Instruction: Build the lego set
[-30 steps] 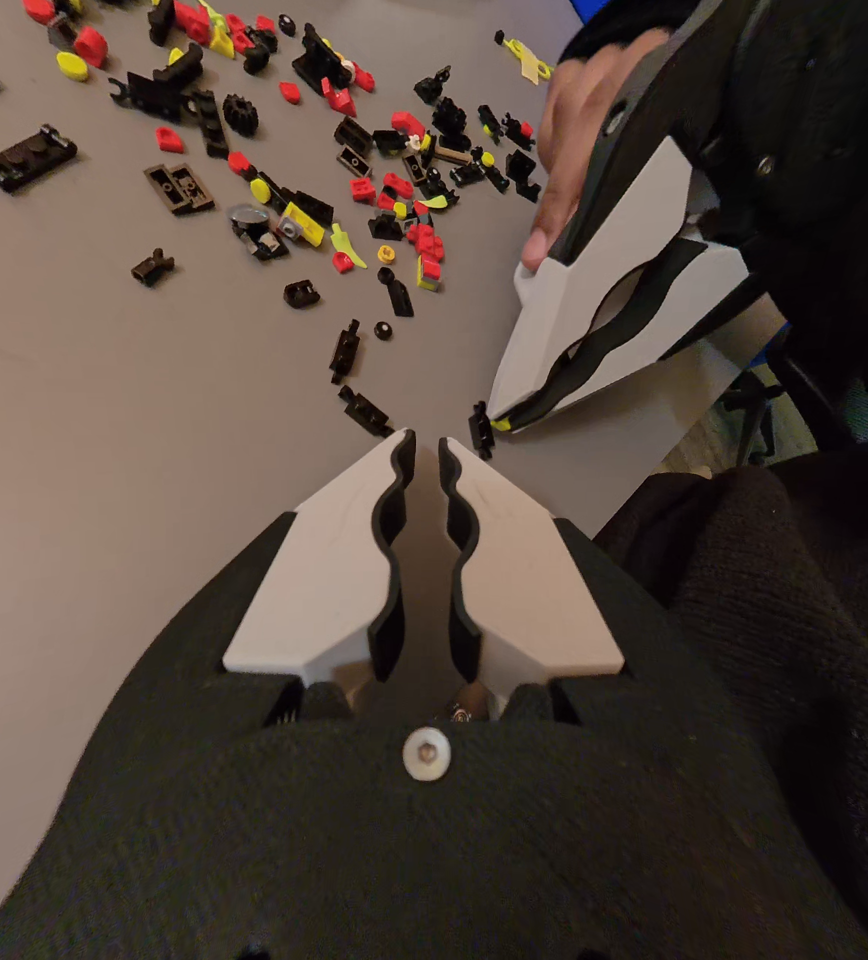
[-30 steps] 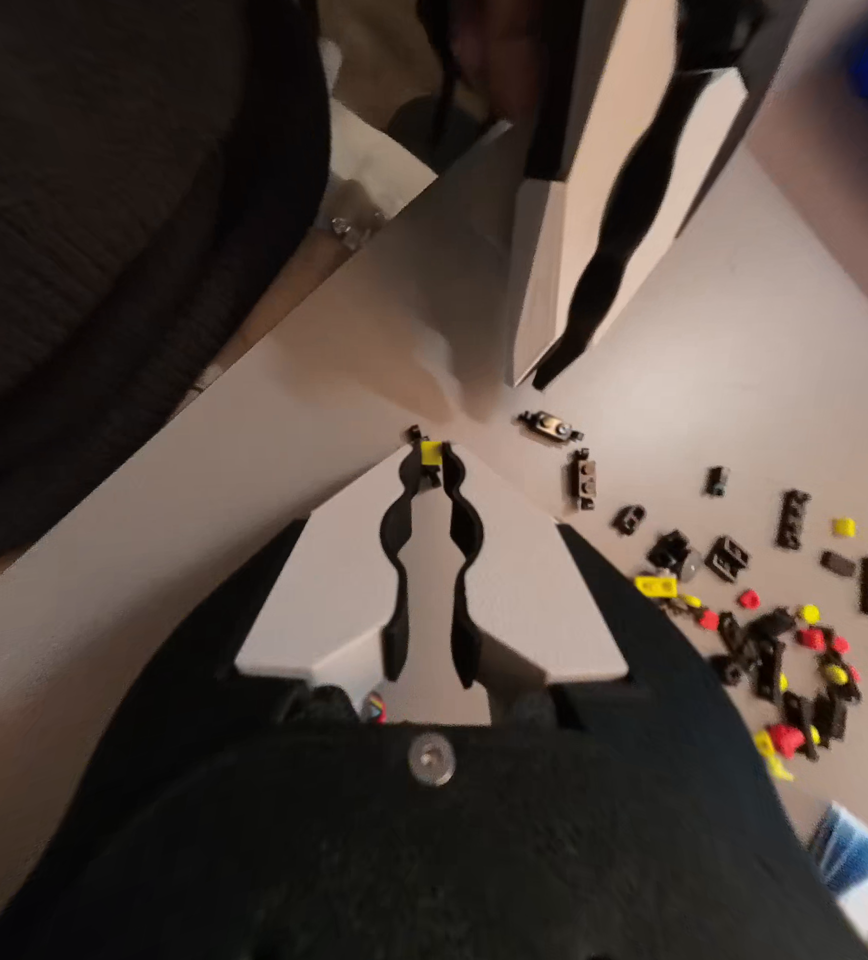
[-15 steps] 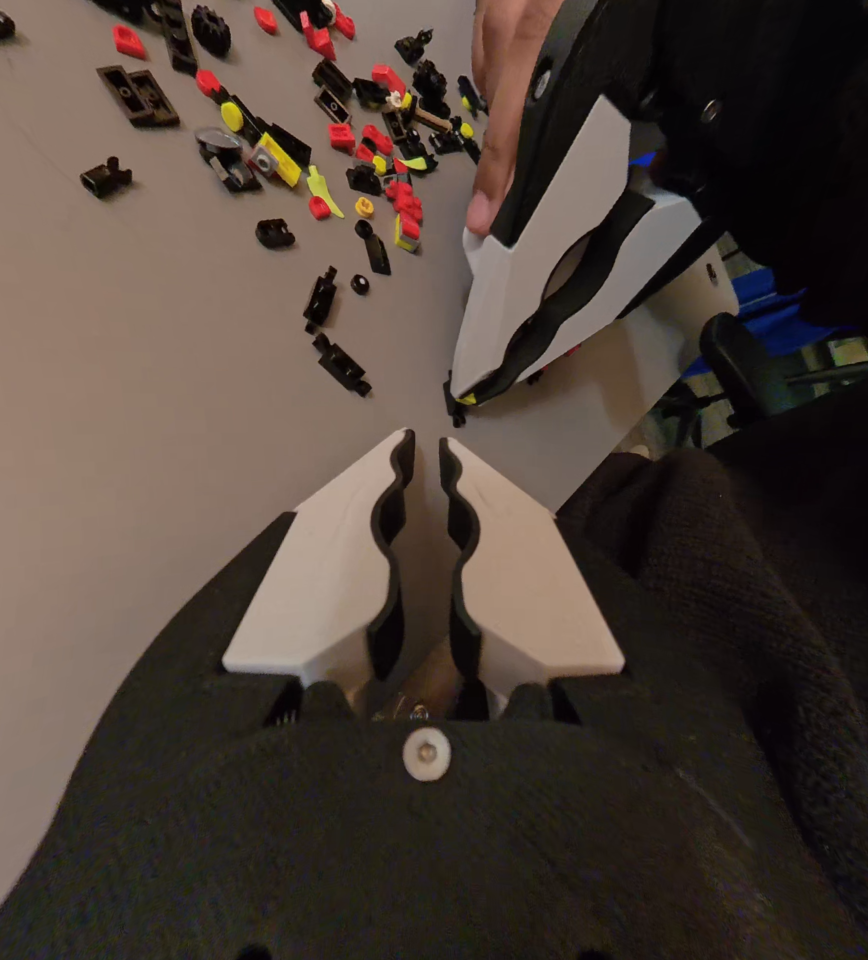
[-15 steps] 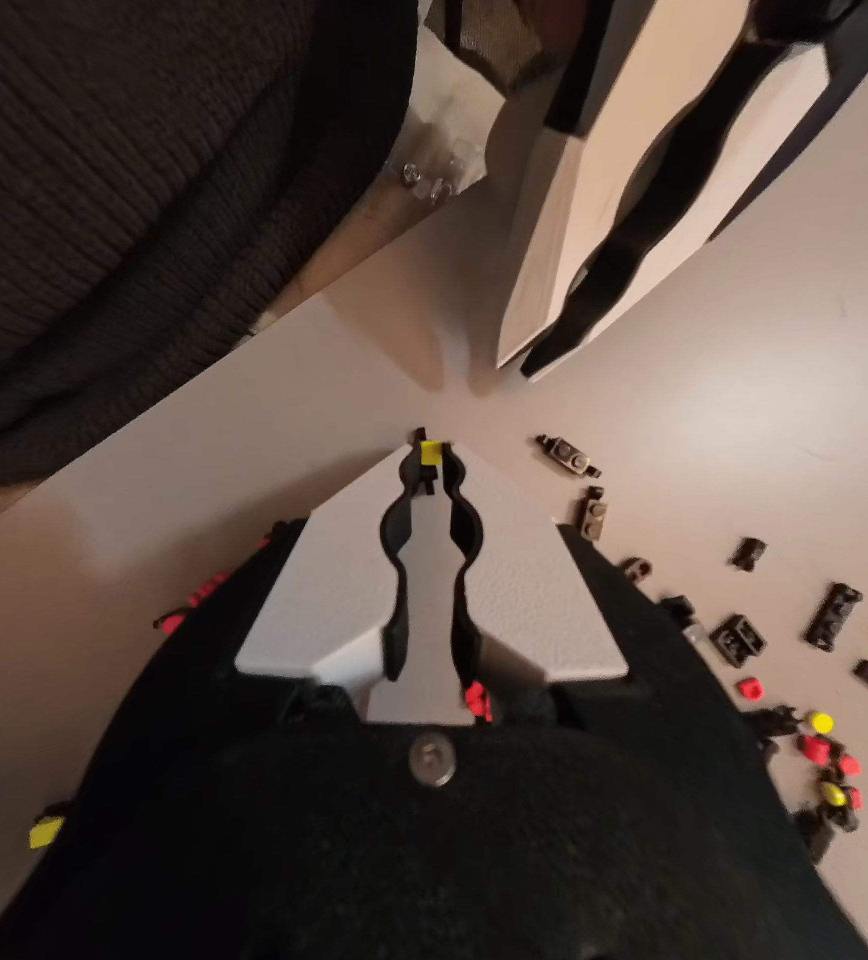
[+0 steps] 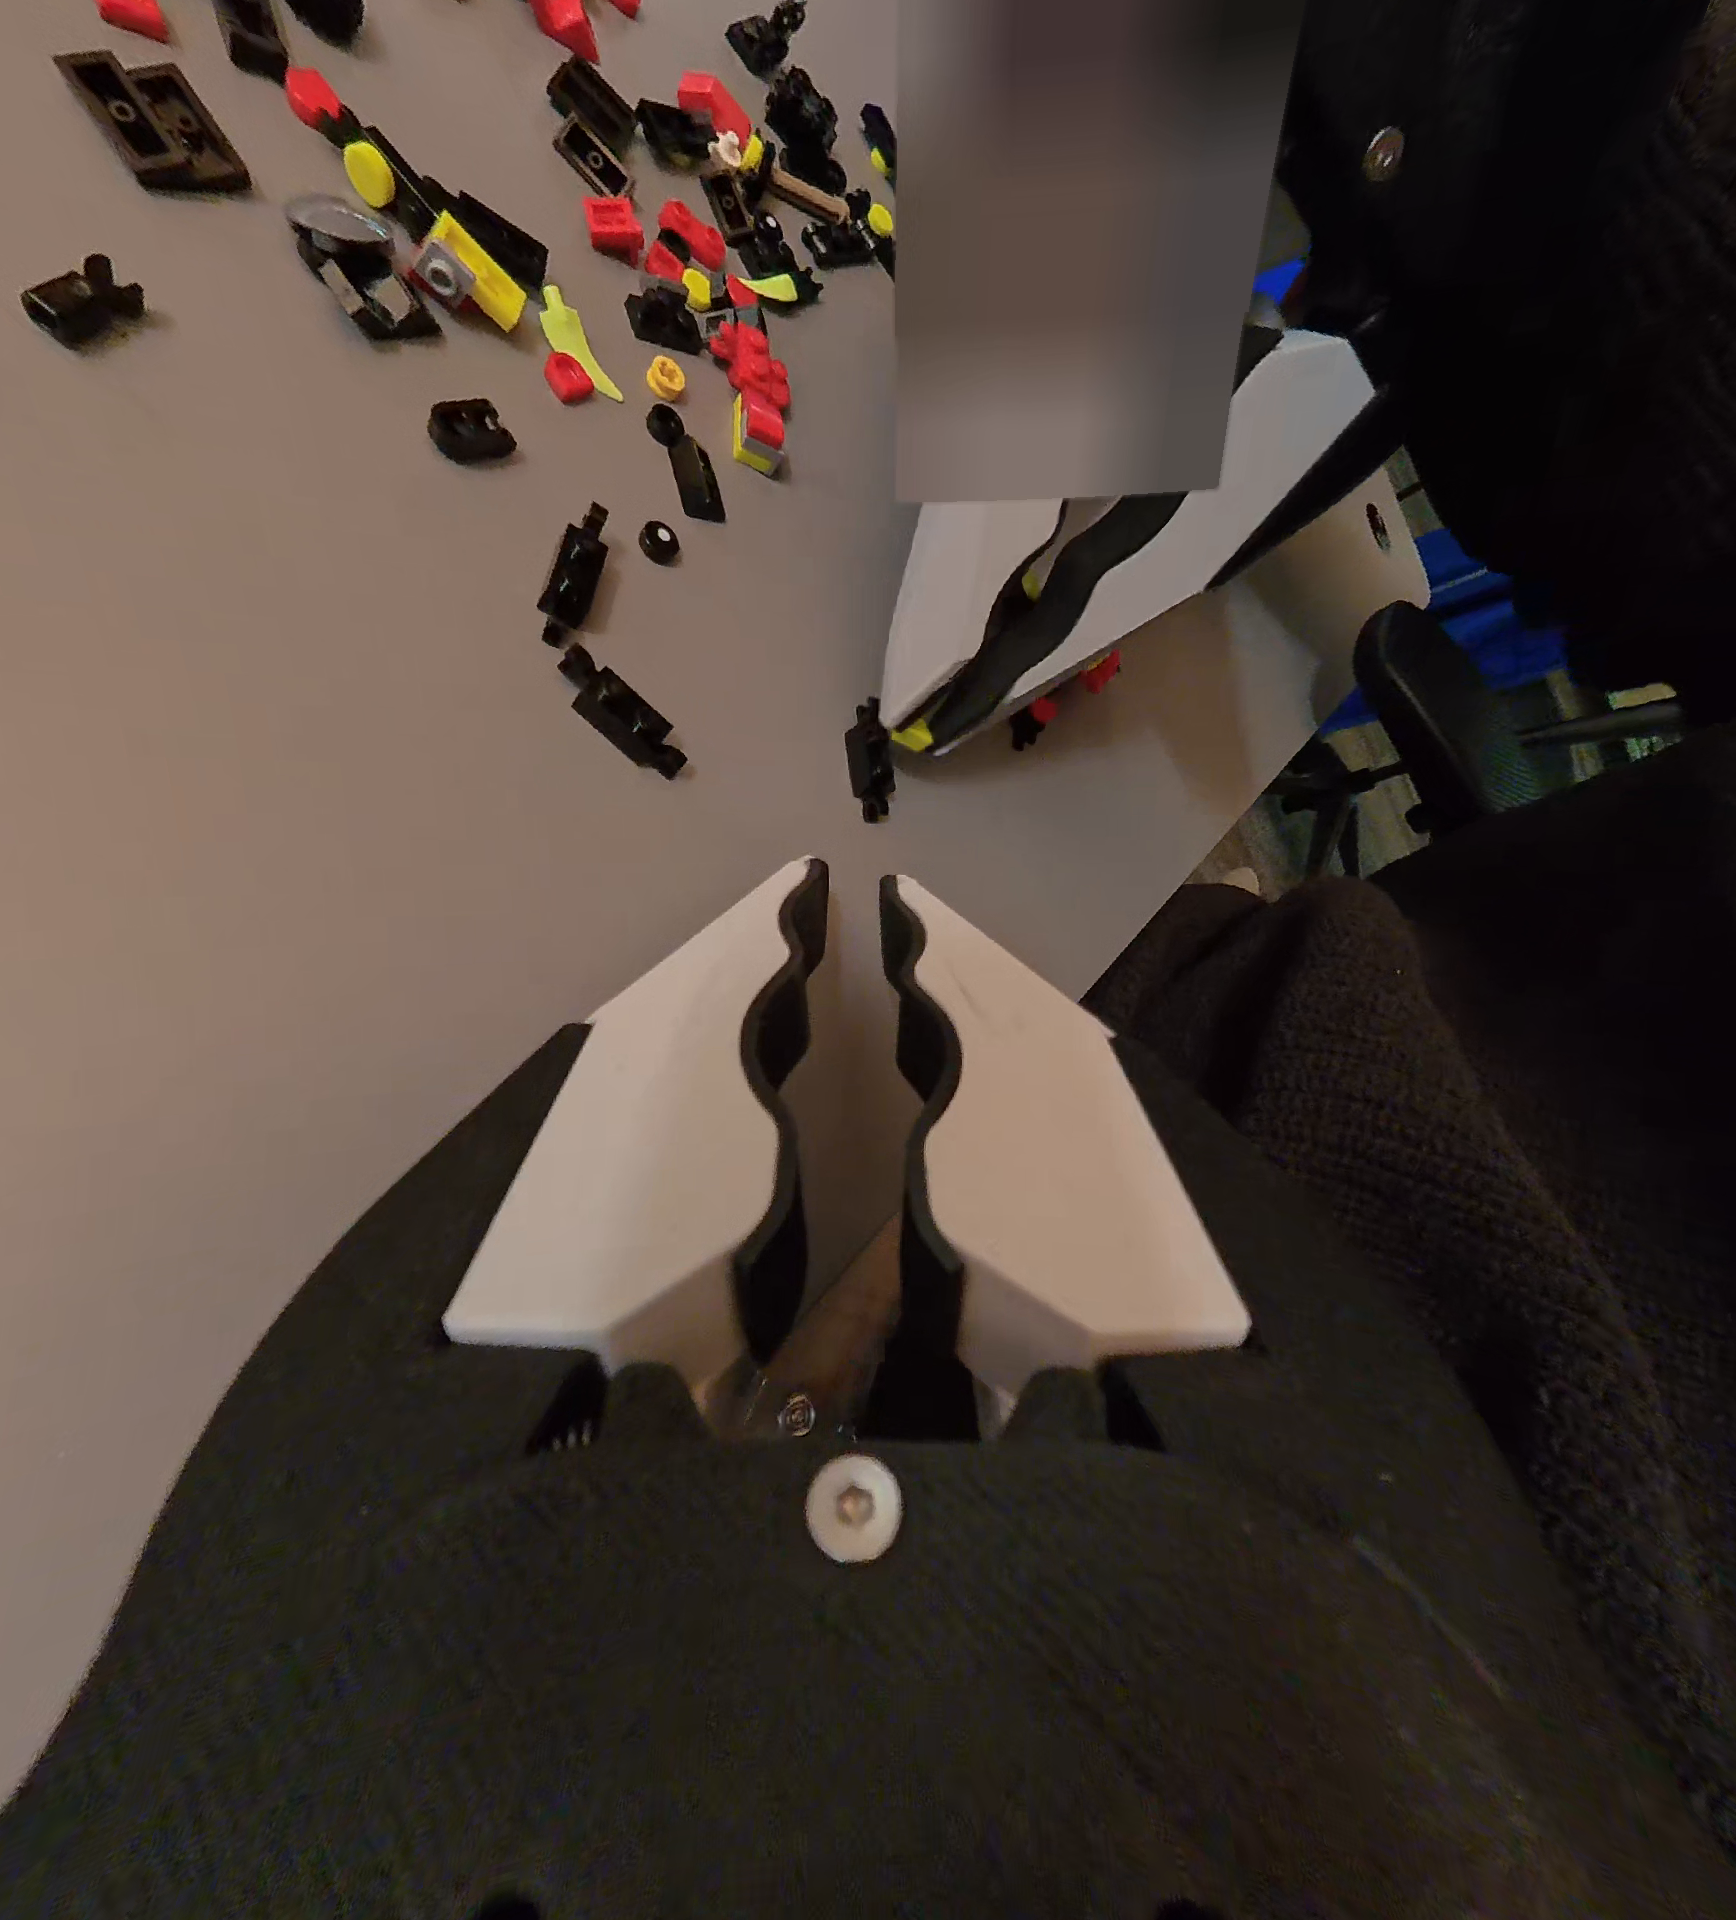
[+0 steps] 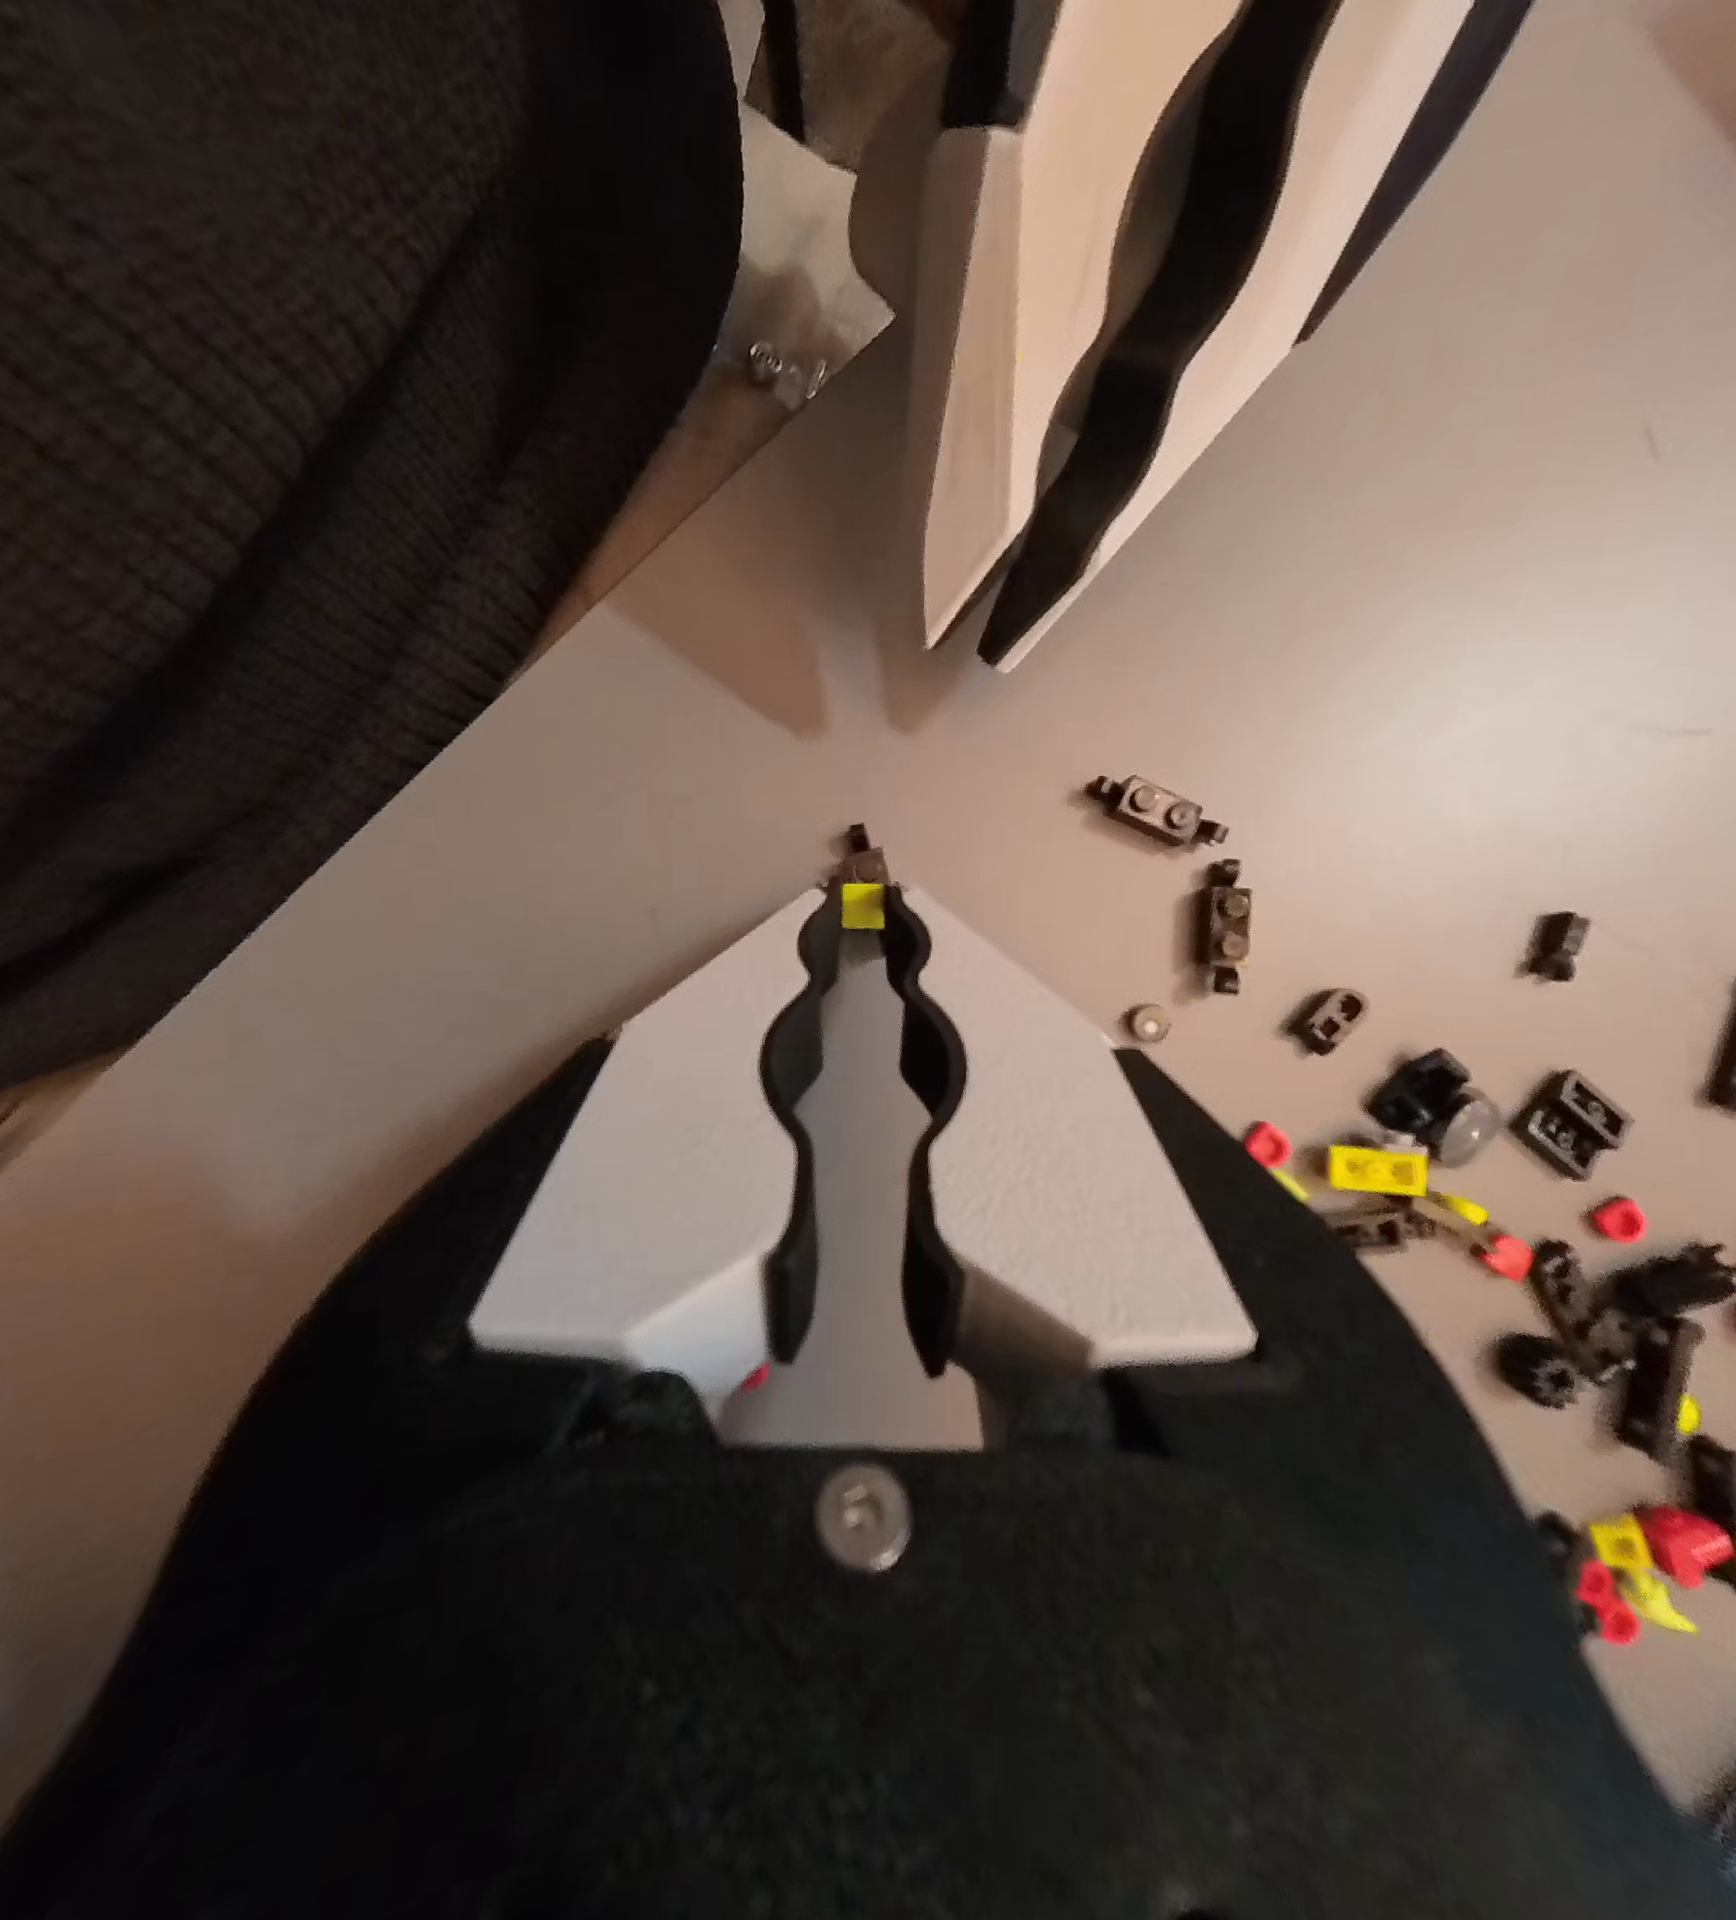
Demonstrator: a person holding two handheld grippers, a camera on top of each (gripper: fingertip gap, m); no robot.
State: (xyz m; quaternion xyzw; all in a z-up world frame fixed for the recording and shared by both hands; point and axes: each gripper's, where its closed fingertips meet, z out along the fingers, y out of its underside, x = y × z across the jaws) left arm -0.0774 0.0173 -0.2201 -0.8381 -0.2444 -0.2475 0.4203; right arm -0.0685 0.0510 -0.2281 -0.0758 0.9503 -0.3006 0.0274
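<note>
Pinching a small yellow brick (image 6: 862,906) at the very tips of its black pads, the right gripper (image 6: 862,891) had its jaws drawn nearly together on that piece. A little black clip plate (image 6: 859,857) stuck out just beyond the yellow brick and touched it. Whether the two were joined, or whether the plate rested on the grey table (image 6: 428,935), could not be told. In the left wrist view the same pair sat at the tip of the right gripper, with the yellow just inside the pads and the black plate crosswise in front.

The left gripper (image 5: 853,883) hung close by, its tips aimed at that black plate but apart from it. Its jaws stood a narrow slit apart, with only bare table showing between them. These views did not show what had just changed; the only hint of motion was a slight blur in the right wrist view.

Two more black clip plates (image 5: 625,717) lay near on the table, and a few red bits (image 5: 1098,670) lay under the right gripper. Farther off was a loose scatter of black, red and yellow bricks (image 5: 698,260). No box, tray or bin showed, so every piece lay straight on the table. A dark knitted sleeve (image 5: 1466,1143) filled the near edge.
</note>
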